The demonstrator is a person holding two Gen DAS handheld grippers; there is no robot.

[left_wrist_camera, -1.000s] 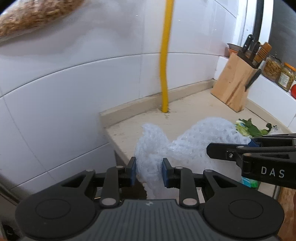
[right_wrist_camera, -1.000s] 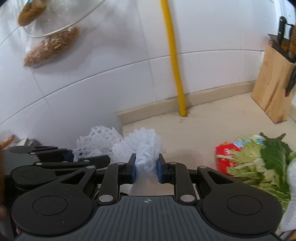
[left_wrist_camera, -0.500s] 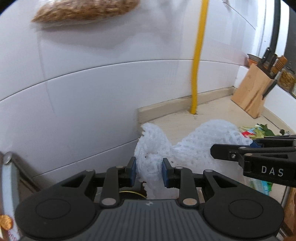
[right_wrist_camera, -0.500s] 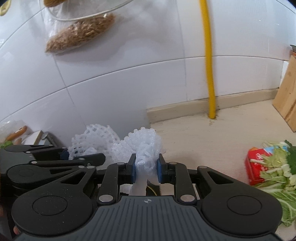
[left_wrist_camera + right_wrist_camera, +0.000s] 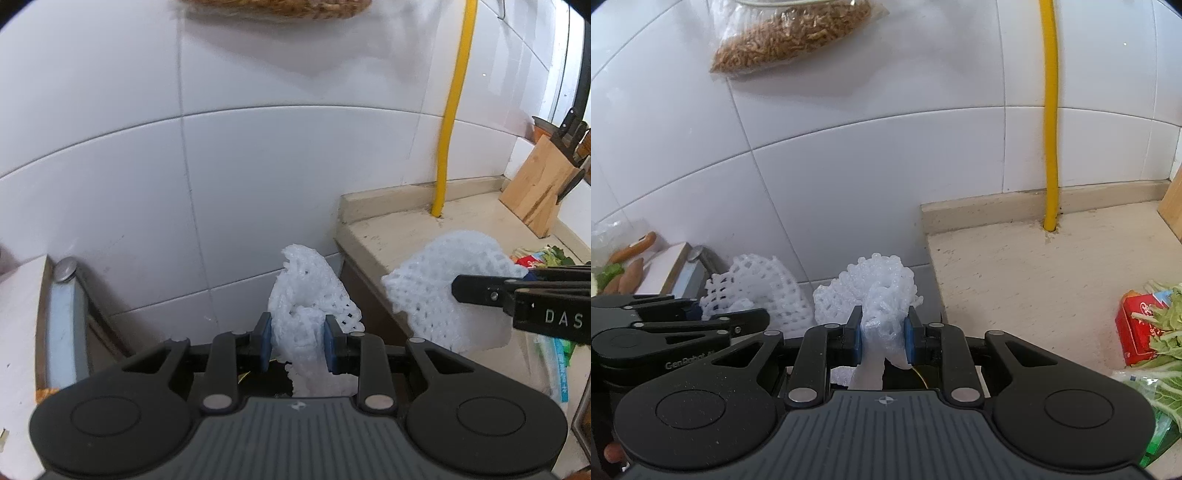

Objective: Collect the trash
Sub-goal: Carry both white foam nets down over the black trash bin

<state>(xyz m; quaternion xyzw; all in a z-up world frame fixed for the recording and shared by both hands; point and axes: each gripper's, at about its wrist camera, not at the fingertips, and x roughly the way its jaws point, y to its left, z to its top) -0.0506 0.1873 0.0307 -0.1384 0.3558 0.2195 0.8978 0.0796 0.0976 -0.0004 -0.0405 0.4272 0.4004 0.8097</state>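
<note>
The left gripper (image 5: 298, 345) was clamped on a white foam net (image 5: 308, 295), its two blue pads pressing the crumpled mesh from either side while the net's top fanned upward above the fingers. The right gripper (image 5: 883, 339) was likewise closed around a second white foam net (image 5: 877, 291), bunched tight between its pads. Both nets were held in the air, past the left edge of the beige countertop (image 5: 1034, 273), in front of the white tiled wall (image 5: 258, 166). The two grippers sat side by side, close together but with their nets apart.

Further right on the countertop lay a red carton (image 5: 1134, 332) with green leafy vegetable scraps (image 5: 1167, 328) draped over it. A yellow pipe (image 5: 1051, 110) rose from the counter's back edge up the wall. A wooden knife block (image 5: 539, 184) stood at the far right. A clear bag of brown dried food (image 5: 786, 33) hung on the wall above. To the far left, below counter level, several orange carrots (image 5: 628, 269) rested on a white surface.
</note>
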